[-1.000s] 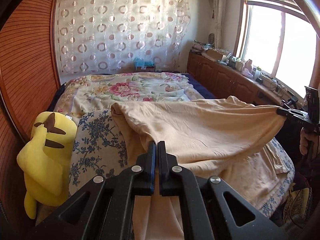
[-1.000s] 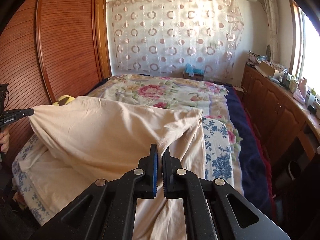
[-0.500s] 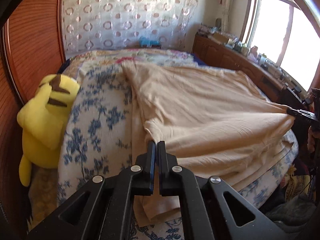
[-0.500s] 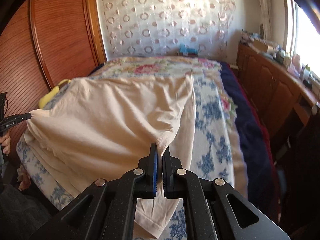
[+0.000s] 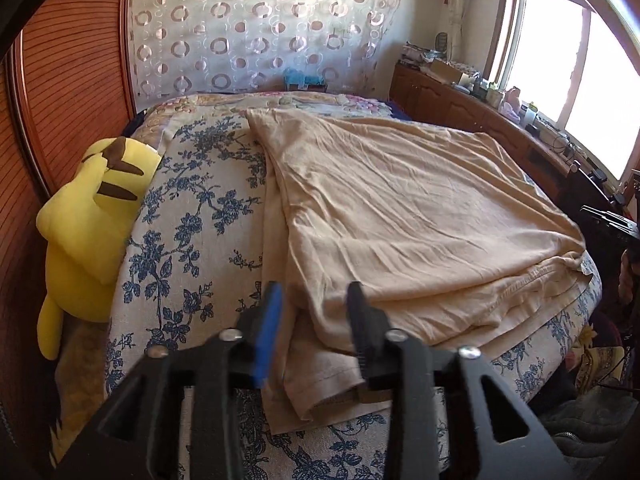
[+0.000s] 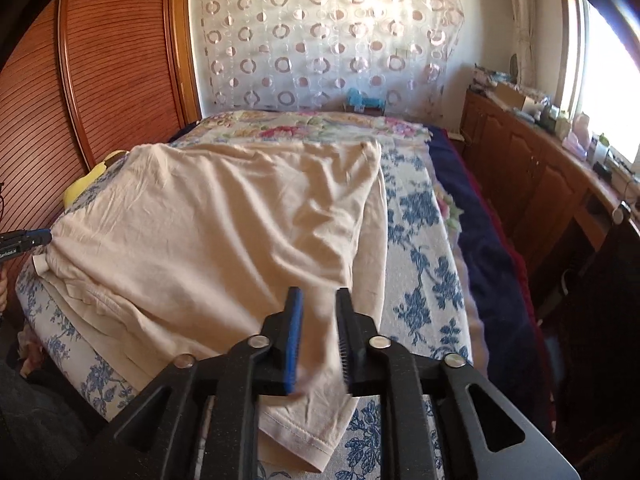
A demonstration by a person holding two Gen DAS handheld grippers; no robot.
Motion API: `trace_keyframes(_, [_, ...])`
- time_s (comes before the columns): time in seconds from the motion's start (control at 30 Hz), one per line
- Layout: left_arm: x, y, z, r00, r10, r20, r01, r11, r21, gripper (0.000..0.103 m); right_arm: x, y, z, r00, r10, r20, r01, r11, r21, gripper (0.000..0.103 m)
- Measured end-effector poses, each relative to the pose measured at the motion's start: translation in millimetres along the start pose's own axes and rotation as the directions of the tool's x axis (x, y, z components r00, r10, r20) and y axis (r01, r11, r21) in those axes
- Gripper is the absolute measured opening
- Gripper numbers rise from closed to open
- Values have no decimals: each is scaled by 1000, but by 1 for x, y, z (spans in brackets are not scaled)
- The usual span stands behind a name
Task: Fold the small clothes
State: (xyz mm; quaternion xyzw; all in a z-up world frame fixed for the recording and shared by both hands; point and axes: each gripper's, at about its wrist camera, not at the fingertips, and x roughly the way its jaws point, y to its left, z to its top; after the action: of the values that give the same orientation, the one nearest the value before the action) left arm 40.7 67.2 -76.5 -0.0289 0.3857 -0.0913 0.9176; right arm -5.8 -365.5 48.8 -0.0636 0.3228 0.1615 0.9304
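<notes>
Shirt (image 5: pixel 400 216) lowered onto bed (image 5: pixel 192 240); both hand-held grippers' jaws just opened

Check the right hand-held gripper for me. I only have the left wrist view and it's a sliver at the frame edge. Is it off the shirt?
Observer: Yes. In the right wrist view the right hand-held gripper has just been opening. Its jaws stand apart, and the beige T-shirt lies loose between them with the pads not pressing on it.
Operator: What's under it?
Observer: A sleeve, lying on the blue-flowered sheet with its hem toward the camera.
Operator: Anything beyond the shirt on that side?
Observer: A dark blue blanket runs along that edge of the bed, past the sheet.
</notes>
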Motion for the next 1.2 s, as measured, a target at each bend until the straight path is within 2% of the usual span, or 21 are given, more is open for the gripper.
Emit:
trace_keyframes(0.03, [-1,-1,1,1000,0,2,0,1000,3,41,-2,2,1,1000,-4,12,4,1000,-2,38])
trace_keyframes(0.07, [-1,-2,1,1000,3,3,-3,1000,8,41,-4,5,3,1000,-1,26,1,1000,-4,42])
trace_keyframes(0.27, [3,-10,1,1000,22,-13,-21,999,45,42,7,25,1,998,48,43,-46,998,-32,46])
trace_keyframes(0.43, [8,-9,-2,999,17,-30,-16,999,33,43,28,43,-4,996,90,17,-90,995,-31,46])
trace_keyframes(0.53, [8,-5,-3,1000,-3,-20,3,1000,3,80,42,52,-6,995,104,-3,-104,994,-37,46])
trace_keyframes(0.6, [7,-4,-3,1000,-21,-17,20,1000,-15,80,52,57,-7,995,100,-19,-101,994,-42,46])
trace_keyframes(0.73, [8,-3,-3,1000,-5,-18,5,1000,-16,81,72,64,-12,993,103,-58,-106,993,-56,47])
trace_keyframes(0.83, [11,0,-5,999,17,-27,-18,999,-27,81,83,69,-15,993,91,-76,-97,993,-67,60])
trace_keyframes(1.0, [16,4,-9,999,20,-46,-22,999,-41,81,89,76,-19,996,64,-65,-69,994,-86,64])
trace_keyframes(1.07, [17,5,-11,999,15,-49,-17,999,-49,81,90,75,-20,997,50,-63,-55,995,-86,73])
trace_keyframes(1.2, [21,6,-13,998,8,-59,-12,998,-65,81,88,78,-22,997,43,-64,-48,996,-76,78])
